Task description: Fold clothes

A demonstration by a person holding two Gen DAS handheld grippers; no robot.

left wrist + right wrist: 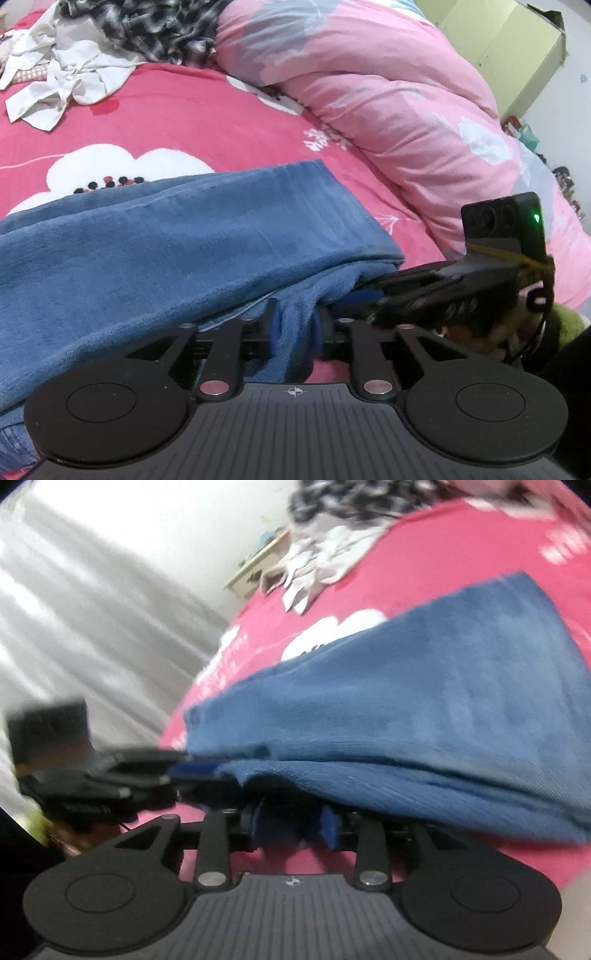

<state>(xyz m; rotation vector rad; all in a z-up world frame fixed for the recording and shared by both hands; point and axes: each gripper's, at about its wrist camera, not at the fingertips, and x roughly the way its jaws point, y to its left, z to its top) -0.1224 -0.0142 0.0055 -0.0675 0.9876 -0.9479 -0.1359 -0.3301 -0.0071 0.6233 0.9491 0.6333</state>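
1. Where the blue cloth bunches at its near edge, the left gripper is clamped on a gathered fold of it, fingers drawn in narrow.
2. The right gripper pinches the same near edge just beside it, fingers close together with blue fabric between them; this view is blurred.
3. Each gripper shows in the other's camera, the two nearly touching at the cloth's edge.
4. The blue cloth is soft and plush, doubled into layers, spreading away from the grippers across the red bedsheet.
5. Beyond it lie a crumpled white shirt and a black-and-white checked garment.
6. A pink quilt is heaped along the sheet's right side.
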